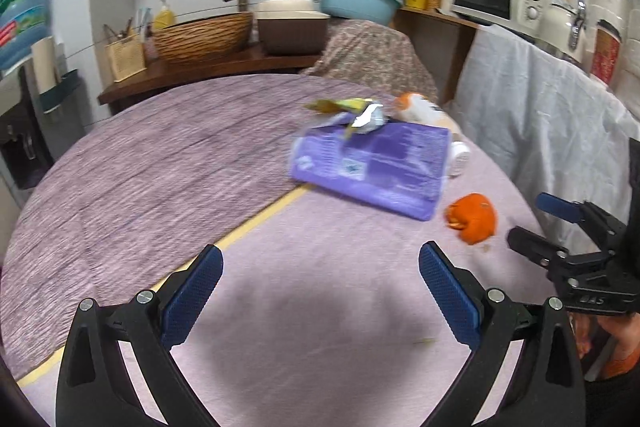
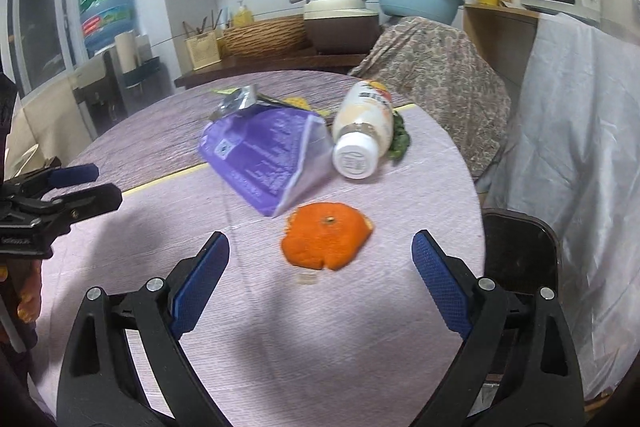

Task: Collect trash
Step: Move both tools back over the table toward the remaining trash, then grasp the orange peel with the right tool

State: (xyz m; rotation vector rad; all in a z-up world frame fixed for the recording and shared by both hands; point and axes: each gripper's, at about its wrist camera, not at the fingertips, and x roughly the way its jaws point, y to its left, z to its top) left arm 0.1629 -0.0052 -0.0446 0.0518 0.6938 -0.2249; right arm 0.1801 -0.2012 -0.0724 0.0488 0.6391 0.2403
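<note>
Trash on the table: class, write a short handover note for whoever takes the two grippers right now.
Left gripper: jaws open, empty, over bare tablecloth.
Right gripper: jaws open, empty, lined up on the orange peel.
Purple bag lies behind the peel, a foil wrapper at its far end; the bottle lies on its side to the bag's right.
Done: nothing held yet.
Left: peel, bag, wrapper, bottle. No bin is in view.

Left tool: jaws spread wide, nothing between, held low over the desk. Right tool: jaws likewise wide apart, empty. Both approx. level, side by side, pointing fwd. Fingers partly visible behind left tool.
</note>
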